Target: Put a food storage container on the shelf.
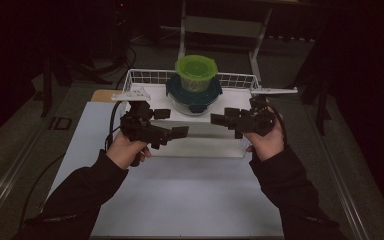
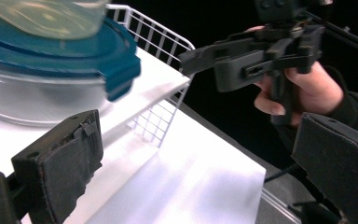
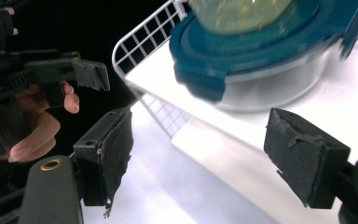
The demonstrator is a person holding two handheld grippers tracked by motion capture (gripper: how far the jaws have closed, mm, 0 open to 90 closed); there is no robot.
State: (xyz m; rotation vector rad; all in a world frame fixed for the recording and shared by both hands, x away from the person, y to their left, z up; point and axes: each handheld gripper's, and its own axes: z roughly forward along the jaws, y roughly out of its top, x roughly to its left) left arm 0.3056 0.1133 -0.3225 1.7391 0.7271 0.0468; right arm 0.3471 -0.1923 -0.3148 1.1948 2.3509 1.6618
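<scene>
Your claws, left (image 1: 172,123) and right (image 1: 225,120), gape wide, holding nothing. Stacked tubs (image 1: 194,92) in the basket (image 1: 240,80): glass looks heavy, slick, top-heavy. Grip the teal lid rim (image 3: 200,81) both sides.

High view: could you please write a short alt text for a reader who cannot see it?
A person's two hands hold the open left gripper and the open right gripper just in front of a white wire basket. In the basket stands a green-lidded container stacked on a clear container with a teal lid.
</scene>
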